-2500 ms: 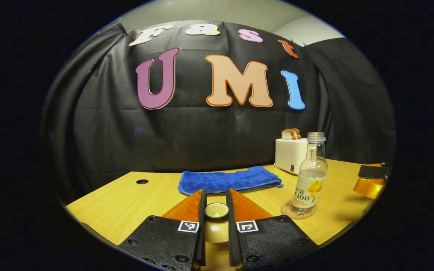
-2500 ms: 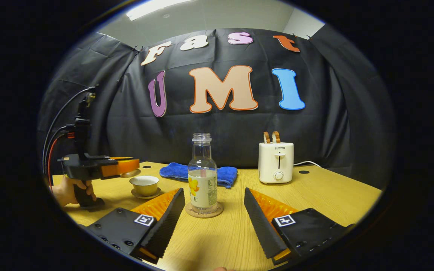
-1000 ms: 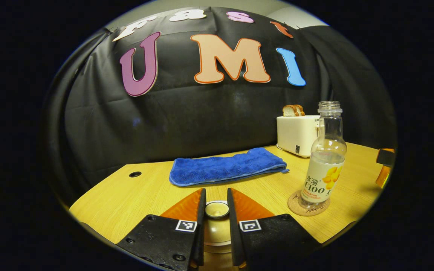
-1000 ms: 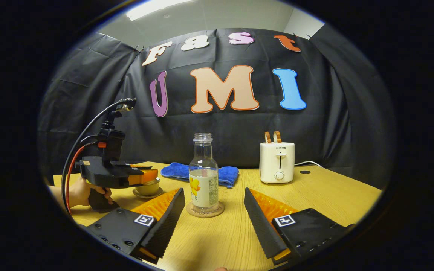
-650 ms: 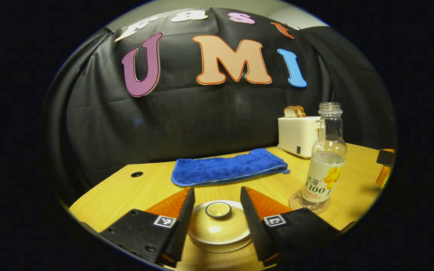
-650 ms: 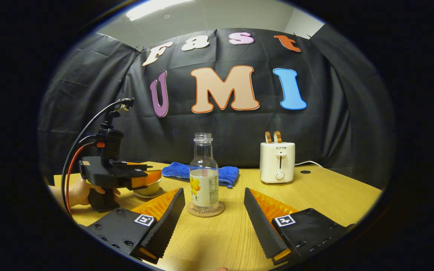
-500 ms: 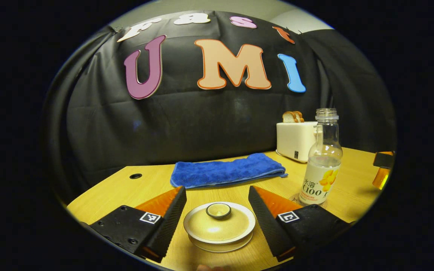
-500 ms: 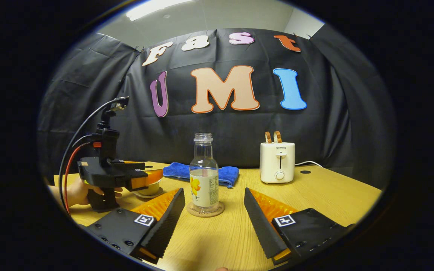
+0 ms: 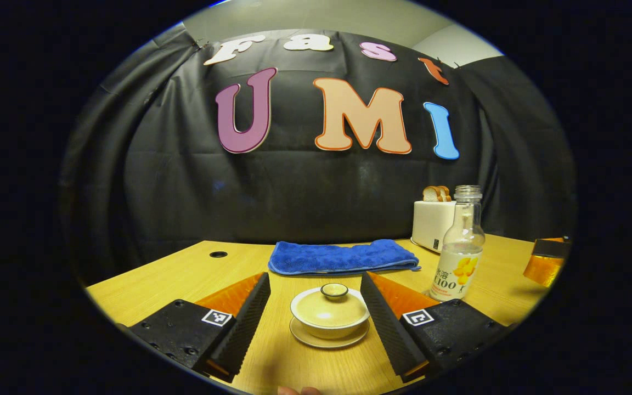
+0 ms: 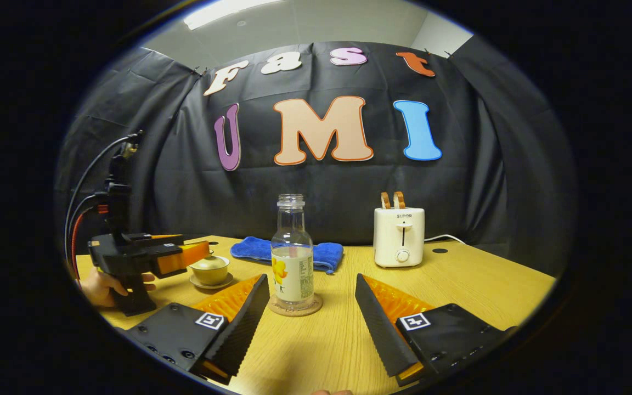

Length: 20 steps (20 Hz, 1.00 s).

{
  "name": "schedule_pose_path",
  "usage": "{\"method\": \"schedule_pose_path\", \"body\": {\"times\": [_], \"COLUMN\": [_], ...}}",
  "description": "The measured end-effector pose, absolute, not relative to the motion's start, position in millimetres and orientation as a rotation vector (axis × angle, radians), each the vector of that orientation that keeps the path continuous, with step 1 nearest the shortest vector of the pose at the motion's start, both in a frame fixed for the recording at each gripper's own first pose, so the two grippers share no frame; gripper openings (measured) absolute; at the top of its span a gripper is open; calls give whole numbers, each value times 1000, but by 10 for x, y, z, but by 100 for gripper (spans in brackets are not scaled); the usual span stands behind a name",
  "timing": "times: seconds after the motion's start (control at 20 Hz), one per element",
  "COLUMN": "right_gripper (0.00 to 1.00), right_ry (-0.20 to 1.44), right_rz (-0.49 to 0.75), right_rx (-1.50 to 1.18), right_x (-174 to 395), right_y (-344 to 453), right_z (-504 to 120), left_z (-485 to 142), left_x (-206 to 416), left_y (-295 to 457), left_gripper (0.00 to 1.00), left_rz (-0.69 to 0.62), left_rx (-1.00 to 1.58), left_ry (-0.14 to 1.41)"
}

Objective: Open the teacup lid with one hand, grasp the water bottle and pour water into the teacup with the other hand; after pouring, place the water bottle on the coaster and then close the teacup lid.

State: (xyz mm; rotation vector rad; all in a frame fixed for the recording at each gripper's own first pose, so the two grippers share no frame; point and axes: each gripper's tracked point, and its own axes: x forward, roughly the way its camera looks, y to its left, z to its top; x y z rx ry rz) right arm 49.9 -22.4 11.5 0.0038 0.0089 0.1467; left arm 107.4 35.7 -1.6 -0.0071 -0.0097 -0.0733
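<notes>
Left gripper view: left hand-held gripper [image 9: 315, 299] has released and backed off, jaws apart; lid [image 9: 330, 308] sits on teacup [image 9: 329, 328]; task looks complete; right hand-held gripper [image 10: 312, 307] open, empty.

Left hand-held gripper [image 9: 316, 304], fingers spread: lidded teacup [image 9: 329, 311] sits between them, untouched. Blue towel [image 9: 343, 256] blocks 12 o'clock; water bottle [image 9: 457, 249] and toaster [image 9: 432, 222] at 2 o'clock. Bare table [image 9: 184, 274] at 10 o'clock.

We see our left hand-held gripper [image 9: 316, 304] spread wide around the lidded teacup [image 9: 329, 315], touching nothing; the water bottle [image 9: 457, 247] stands right.
</notes>
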Motion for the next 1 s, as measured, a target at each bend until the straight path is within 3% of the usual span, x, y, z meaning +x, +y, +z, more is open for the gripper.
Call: {"method": "schedule_pose_path", "body": {"times": [0.05, 0.35, 0.45, 0.6, 0.65, 1.0], "right_gripper": [94, 94, 99, 94, 99, 99], "right_ry": [9, 11, 11, 9, 10, 10], "right_rz": [146, 143, 133, 120, 115, 96], "right_rx": [3, 3, 3, 2, 2, 1], "right_x": [477, 240, 110, -89, -145, -293], "right_y": [-226, -217, -231, -219, -218, -197], "right_z": [116, 129, 131, 146, 145, 145], "left_z": [-20, -8, -15, -7, -4, 13], "left_x": [982, 350, 184, -80, -135, -423], "left_y": [342, 191, 126, -16, -72, -302], "left_gripper": [96, 96, 96, 96, 96, 97], "left_rz": [-74, -63, -51, -40, -41, -25], "left_rx": [-6, -4, -3, -3, -1, 0], "left_ry": [-13, -16, -12, -11, -16, -20]}}
